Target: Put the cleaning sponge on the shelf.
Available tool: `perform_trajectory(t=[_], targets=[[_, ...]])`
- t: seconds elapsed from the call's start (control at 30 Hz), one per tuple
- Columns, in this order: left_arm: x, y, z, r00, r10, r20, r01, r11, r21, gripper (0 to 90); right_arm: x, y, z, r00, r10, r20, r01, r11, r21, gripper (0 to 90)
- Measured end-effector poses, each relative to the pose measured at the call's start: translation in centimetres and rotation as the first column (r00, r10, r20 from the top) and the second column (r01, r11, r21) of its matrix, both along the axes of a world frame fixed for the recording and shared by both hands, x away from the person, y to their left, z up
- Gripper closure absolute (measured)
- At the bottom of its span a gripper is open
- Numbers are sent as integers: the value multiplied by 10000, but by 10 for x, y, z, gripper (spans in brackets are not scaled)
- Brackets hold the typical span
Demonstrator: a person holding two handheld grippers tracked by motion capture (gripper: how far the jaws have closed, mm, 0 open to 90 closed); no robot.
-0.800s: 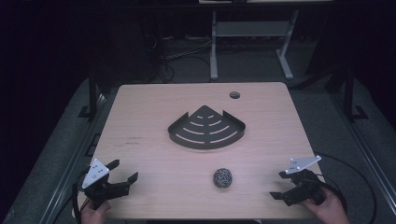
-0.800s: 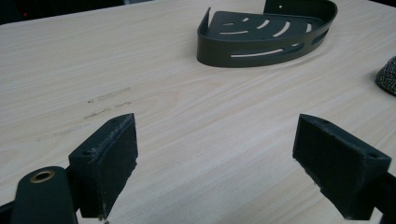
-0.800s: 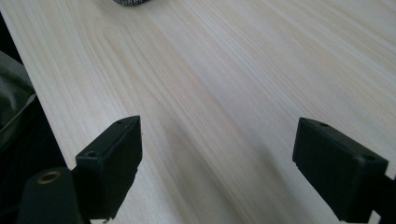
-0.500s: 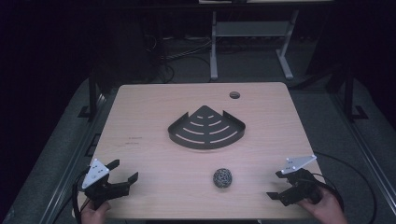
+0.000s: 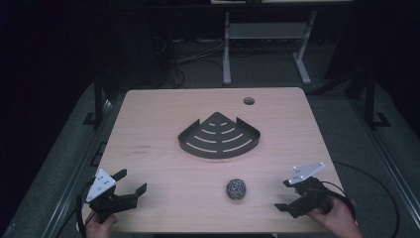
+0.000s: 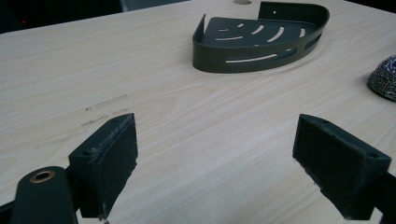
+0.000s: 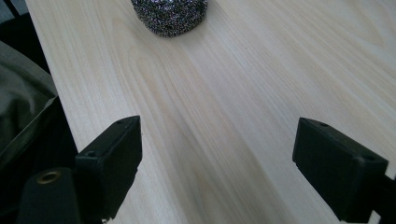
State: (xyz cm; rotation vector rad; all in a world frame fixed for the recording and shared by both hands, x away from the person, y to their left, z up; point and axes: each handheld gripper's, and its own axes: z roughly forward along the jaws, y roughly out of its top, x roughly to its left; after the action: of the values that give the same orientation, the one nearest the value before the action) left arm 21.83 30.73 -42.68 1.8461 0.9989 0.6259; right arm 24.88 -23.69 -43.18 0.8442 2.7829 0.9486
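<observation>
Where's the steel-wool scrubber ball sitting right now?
In the high view, the grey metal-wire scrubber ball lies on the light wooden table near its front edge, right of centre, in front of the dark slotted metal corner tray and left of the right tongs.

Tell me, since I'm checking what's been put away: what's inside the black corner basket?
Nothing lies on the slotted floor of the corner basket. The steel scrubber sits outside it on the table; the near wall hides a strip.
</observation>
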Motion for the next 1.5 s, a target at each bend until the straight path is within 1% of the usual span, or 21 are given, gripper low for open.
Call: perform_trajectory(t=[0.07,0.1,0.13,0.27,0.4,0.43,0.47,0.6,0.67,0.73,0.93,1.1,1.33,1.37,1.5], targets=[[1,0,-2,9999,49,-112,-48,10000,49,132,-1,7,0,9999,170,-20,-170,9999,-8,152],[1,0,-2,9999,49,-112,-48,10000,49,133,-1,7,0,9999,170,-20,-170,9999,-8,152],[2,1,-2,9999,83,-139,-82,9999,60,133,-1,10,0,9996,289,-15,-289,9996,1,152],[1,1,-2,9999,94,-124,-93,9999,86,133,1,14,-1,9994,345,-95,-345,9994,-45,152],[2,1,-2,9998,138,-122,-137,9999,86,133,2,23,-2,9983,570,-124,-572,9982,-164,152],[2,1,-2,9998,138,-122,-137,9999,86,133,2,23,-2,9983,570,-124,-572,9982,-164,152],[2,1,-2,9999,115,-115,-114,9999,92,132,3,26,-1,9975,696,-152,-698,9975,-114,152],[2,0,-2,9999,88,-93,-88,9999,97,132,5,32,-1,9972,733,-159,-737,9970,-241,152],[2,0,-1,9999,99,-100,-98,9999,109,132,6,39,-1,9956,932,-135,-936,9949,-385,153],[2,0,-1,9999,97,-99,-96,9999,93,132,7,43,0,9946,1031,-148,-1036,9938,-398,153],[2,0,-1,9998,128,-125,-126,9999,103,132,12,50,-1,9929,1185,-143,-1190,9921,-408,152],[2,0,0,9999,119,-72,-119,9999,64,133,14,56,0,9914,1302,-120,-1306,9905,-437,152],[2,-1,0,9999,103,-75,-103,9999,70,132,17,64,5,9886,1508,15,-1507,9879,-357,153],[2,-1,0,9999,102,-67,-102,9999,75,132,18,65,6,9888,1489,-46,-1490,9881,-375,153],[2,-1,0,9999,109,-64,-108,9999,51,132,22,70,7,9874,1580,-34,-1580,9868,-364,152]])
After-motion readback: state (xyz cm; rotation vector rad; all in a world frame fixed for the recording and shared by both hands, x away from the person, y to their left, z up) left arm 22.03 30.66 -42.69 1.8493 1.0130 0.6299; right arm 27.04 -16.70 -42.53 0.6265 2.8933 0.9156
